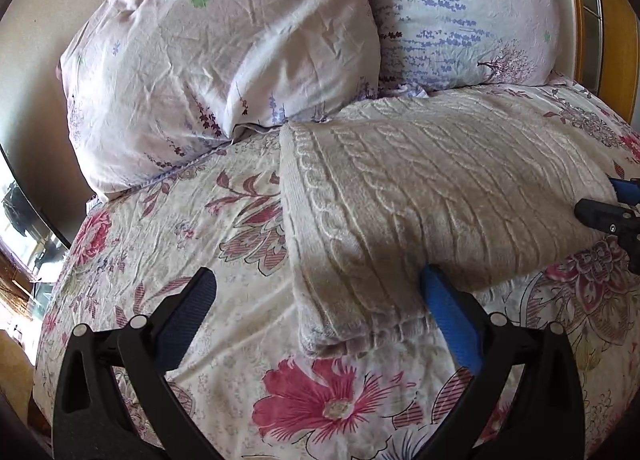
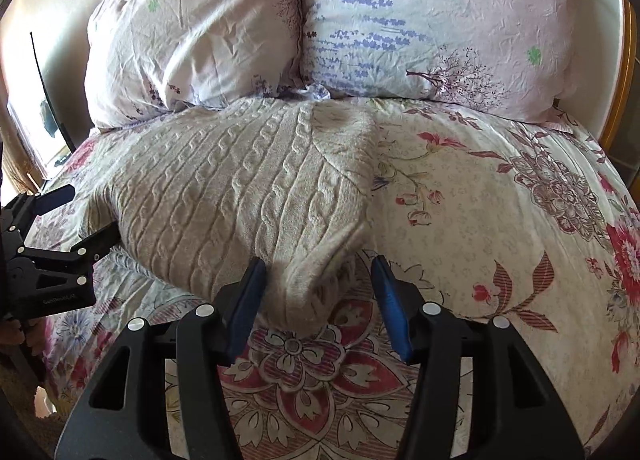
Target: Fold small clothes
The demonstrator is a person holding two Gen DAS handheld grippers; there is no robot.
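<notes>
The cream cable-knit sweater (image 1: 420, 196) lies folded on the bed (image 1: 160, 244), just ahead of both tongs. The left tongs (image 1: 320, 292) and right tongs (image 2: 318, 280) gape wide, gripping nothing, each straddling a near corner, probably to pinch it for another fold.

On the right wrist view, the sweater (image 2: 240, 188) hides one finger of the left gripper (image 2: 76, 216), and the picture's left edge cuts off that gripper's body. Under the sweater, the bedsheet (image 2: 480, 200) is hidden. Behind the sweater, the pillows' (image 2: 420, 20) lower edges are partly covered.
</notes>
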